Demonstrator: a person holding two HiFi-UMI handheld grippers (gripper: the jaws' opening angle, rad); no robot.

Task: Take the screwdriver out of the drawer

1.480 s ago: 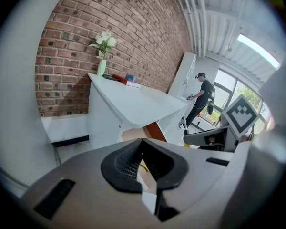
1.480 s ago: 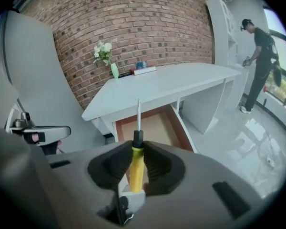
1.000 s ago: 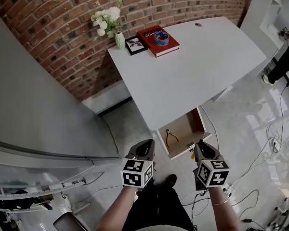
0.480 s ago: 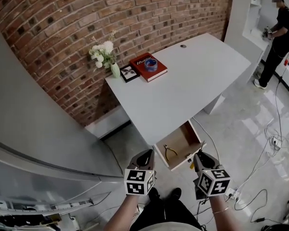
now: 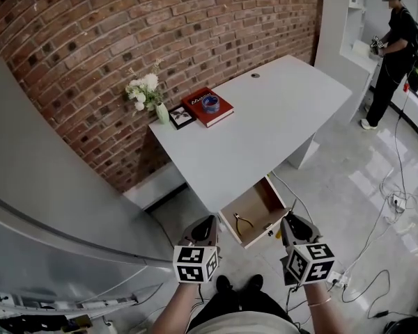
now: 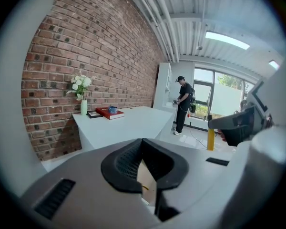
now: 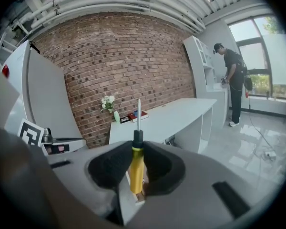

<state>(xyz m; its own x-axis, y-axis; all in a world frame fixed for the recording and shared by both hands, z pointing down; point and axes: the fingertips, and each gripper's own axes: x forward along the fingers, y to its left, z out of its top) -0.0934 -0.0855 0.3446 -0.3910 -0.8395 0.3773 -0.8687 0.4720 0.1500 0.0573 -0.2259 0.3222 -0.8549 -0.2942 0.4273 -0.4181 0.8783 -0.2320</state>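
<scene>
Screwdriver [image 7: 136,168]: yellow handle, black collar, steel shaft upright; clamped betw. pads of right gripper [image 7: 136,162], held clear of drawer [image 5: 259,202], in front of it. Left gripper [image 6: 143,149]: jaw tips closed together, nothing in them; level w/ right gripper, just left of drawer front. Drawer: pulled open under white desk [image 5: 279,117], wood inside, pliers [image 5: 243,223] on its floor. Desk far corner: red book [image 5: 207,108], photo frame [image 5: 181,117], flower vase [image 5: 159,111], by brick wall [image 5: 160,26].
</scene>
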